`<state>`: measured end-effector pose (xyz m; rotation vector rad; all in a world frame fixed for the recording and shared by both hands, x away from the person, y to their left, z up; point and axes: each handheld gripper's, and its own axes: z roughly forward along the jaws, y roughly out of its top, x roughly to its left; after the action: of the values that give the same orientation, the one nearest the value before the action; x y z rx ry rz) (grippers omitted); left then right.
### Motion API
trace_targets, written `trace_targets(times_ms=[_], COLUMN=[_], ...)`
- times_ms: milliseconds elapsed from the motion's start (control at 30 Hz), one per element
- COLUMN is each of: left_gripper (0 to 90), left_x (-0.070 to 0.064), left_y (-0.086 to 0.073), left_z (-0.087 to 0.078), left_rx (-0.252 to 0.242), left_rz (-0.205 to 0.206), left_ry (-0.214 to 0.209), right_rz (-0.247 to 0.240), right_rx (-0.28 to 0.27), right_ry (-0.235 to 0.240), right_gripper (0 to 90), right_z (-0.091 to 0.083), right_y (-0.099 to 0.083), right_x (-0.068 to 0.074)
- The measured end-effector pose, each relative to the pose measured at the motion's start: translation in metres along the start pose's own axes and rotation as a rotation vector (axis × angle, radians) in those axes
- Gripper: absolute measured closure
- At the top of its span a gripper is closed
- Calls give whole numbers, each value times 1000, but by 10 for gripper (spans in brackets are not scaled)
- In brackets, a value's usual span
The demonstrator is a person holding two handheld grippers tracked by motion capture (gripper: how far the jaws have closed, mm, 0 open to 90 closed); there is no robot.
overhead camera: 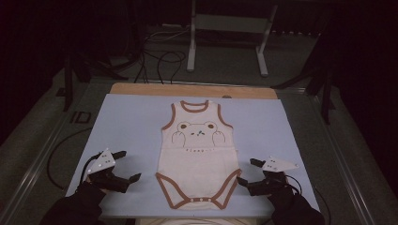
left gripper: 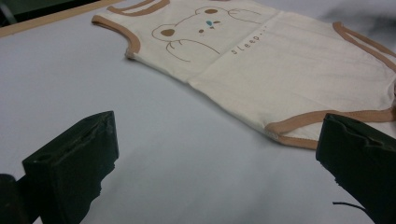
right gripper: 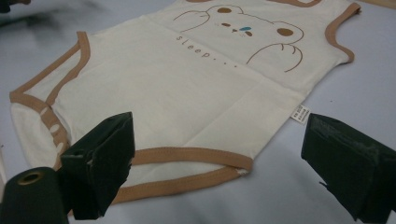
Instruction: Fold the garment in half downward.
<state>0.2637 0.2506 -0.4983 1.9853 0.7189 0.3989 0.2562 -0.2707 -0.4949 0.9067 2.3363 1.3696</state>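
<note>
1. Your left gripper (overhead camera: 126, 165) and right gripper (overhead camera: 247, 171) flank the bodysuit (overhead camera: 199, 154), jaws wide apart, holding nothing.
2. Dim light hides your sleeves.
3. Cream bodysuit lies flat on the blue mat (overhead camera: 126, 122), brown-trimmed, with a bear print.

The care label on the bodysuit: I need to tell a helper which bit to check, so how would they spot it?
Start at the pale blue mat and the cream bodysuit lying flat on it. Follow the side seam nearest the right gripper to the waist crease. There a small white printed tag pokes out onto the mat, unlike the brown trim elsewhere.
</note>
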Motion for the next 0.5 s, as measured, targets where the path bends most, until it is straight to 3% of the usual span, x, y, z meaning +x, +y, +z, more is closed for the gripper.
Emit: trace_targets(times_ms=[333,500], left_gripper=[0,0], left_x=[-2,-2], left_y=[3,9], left_z=[3,5], left_rx=[13,19], left_rz=[5,7], left_ry=[-14,-33], right_rz=[4,-18], right_rx=[-44,-59], right_ry=[-32,-39], right_gripper=[99,99], right_z=[-9,-13], right_y=[12,21], right_x=[4,5])
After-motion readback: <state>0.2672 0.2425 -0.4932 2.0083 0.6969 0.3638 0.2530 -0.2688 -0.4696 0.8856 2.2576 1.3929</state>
